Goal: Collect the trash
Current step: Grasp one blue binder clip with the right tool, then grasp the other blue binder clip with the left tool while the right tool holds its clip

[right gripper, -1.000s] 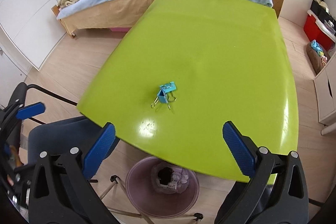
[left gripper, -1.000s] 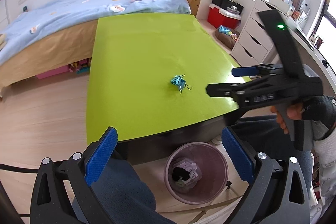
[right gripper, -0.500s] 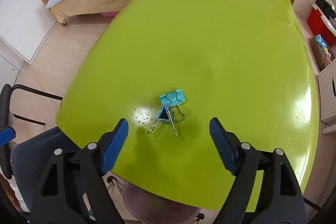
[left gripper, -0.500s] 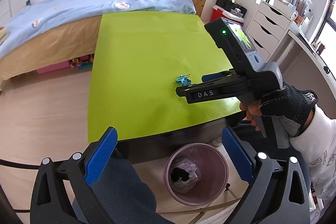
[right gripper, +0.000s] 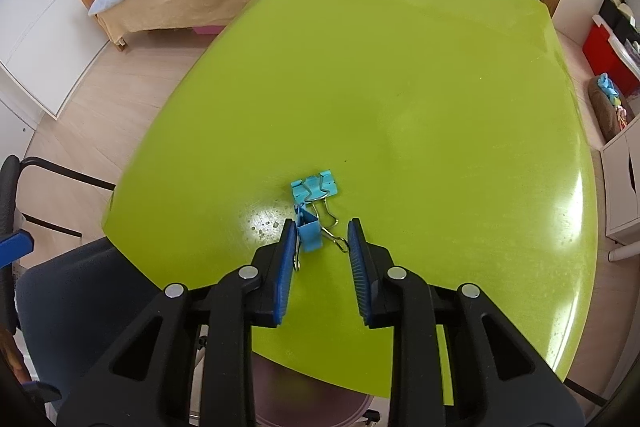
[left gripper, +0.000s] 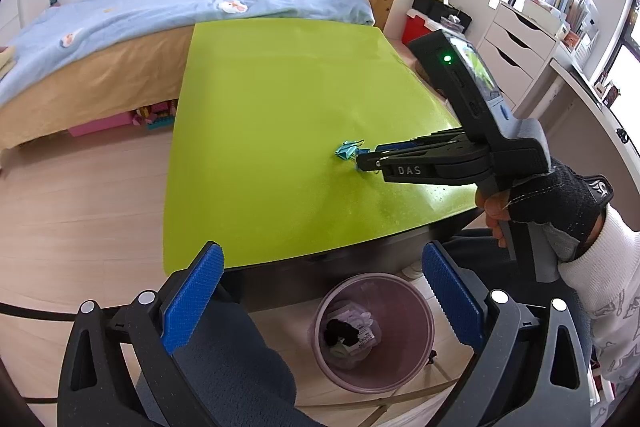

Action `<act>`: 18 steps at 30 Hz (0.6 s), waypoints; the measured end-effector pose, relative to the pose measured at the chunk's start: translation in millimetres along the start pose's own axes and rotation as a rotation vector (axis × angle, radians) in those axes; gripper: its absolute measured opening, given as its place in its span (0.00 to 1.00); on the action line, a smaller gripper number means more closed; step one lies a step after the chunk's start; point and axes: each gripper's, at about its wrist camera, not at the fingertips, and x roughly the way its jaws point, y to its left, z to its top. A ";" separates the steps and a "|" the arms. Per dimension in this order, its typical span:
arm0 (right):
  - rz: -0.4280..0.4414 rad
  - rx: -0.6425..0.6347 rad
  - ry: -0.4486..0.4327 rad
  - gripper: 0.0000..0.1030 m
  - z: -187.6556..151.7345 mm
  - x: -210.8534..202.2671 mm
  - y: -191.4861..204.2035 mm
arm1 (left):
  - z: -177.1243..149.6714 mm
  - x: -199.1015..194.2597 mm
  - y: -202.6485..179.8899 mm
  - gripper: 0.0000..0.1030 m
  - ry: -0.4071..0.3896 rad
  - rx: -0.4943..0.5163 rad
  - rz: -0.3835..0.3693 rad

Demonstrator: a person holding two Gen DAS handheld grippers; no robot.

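Observation:
Two blue binder clips lie together on the green table [right gripper: 400,75]. The nearer clip [right gripper: 310,231] sits between the fingertips of my right gripper [right gripper: 322,233], against the left pad; the jaws are partly closed around it with a gap on the right. The farther clip [right gripper: 316,187] lies just beyond. In the left wrist view the clips [left gripper: 347,150] show at the tip of the right gripper [left gripper: 366,163]. My left gripper [left gripper: 320,291] is open and empty, held off the table's near edge above the pink trash bin [left gripper: 374,331].
The bin holds some trash and stands on the floor under the table's near edge. A bed [left gripper: 120,27] stands beyond the table. White drawers [left gripper: 516,55] stand at the right. A dark chair [right gripper: 60,299] sits at the left.
My right gripper has moved forward and down to the clips and its jaws have narrowed around the nearer one. My left gripper has stayed in place, open.

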 end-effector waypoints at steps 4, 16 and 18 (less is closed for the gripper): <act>0.008 0.005 -0.020 0.25 -4.4 -10.9 -3.9 | 4.8 1.5 -1.8 0.93 -0.003 0.013 0.002; 0.015 0.051 -0.047 0.25 -16.2 -39.1 -29.5 | 43.2 24.0 -14.6 0.93 0.003 0.095 0.002; 0.015 0.061 -0.049 0.25 -18.0 -42.6 -34.8 | 52.2 32.4 -17.2 0.93 0.016 0.117 -0.005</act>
